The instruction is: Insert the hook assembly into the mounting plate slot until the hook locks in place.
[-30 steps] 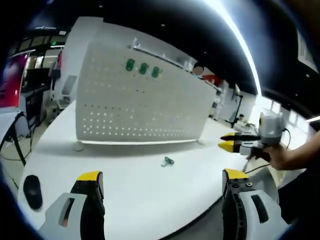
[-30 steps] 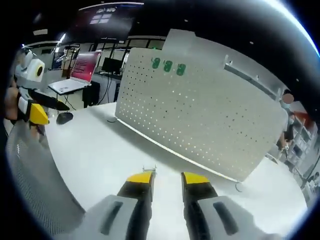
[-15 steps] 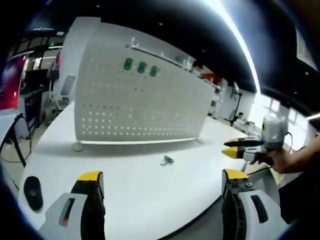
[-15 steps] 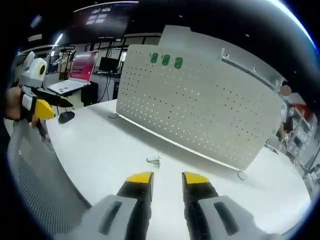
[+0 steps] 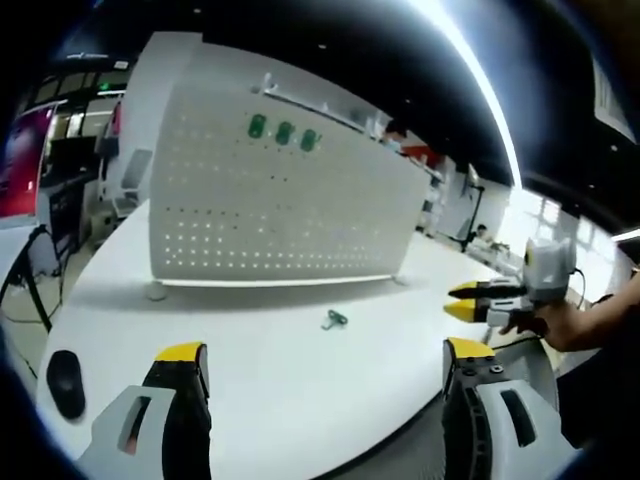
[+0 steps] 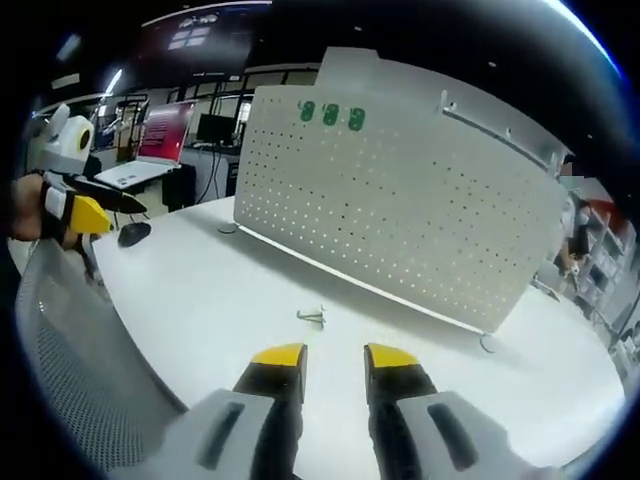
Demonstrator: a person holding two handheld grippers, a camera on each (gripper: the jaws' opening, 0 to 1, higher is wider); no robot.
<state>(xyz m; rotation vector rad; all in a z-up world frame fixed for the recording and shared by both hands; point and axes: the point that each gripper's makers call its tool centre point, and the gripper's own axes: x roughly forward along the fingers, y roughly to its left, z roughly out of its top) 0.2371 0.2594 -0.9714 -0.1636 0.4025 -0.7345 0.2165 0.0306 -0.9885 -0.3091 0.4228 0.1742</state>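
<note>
Backing off over the last second, my right tongs (image 6: pixel 327 358) have brought the small green-and-metal hook assembly (image 6: pixel 314 316) into plain view beyond their yellow tips; it lies loose on the white counter (image 6: pixel 200 290), apart from both tongs, in front of the upright white perforated mounting plate (image 6: pixel 400 225). My right tongs are narrowly parted and empty; my left tongs (image 5: pixel 325 355) are spread wide and empty. I should lower the right tongs squarely over the hook, pinch its body, then bring it level to a free slot below the three green hooks (image 5: pixel 283 132).
</note>
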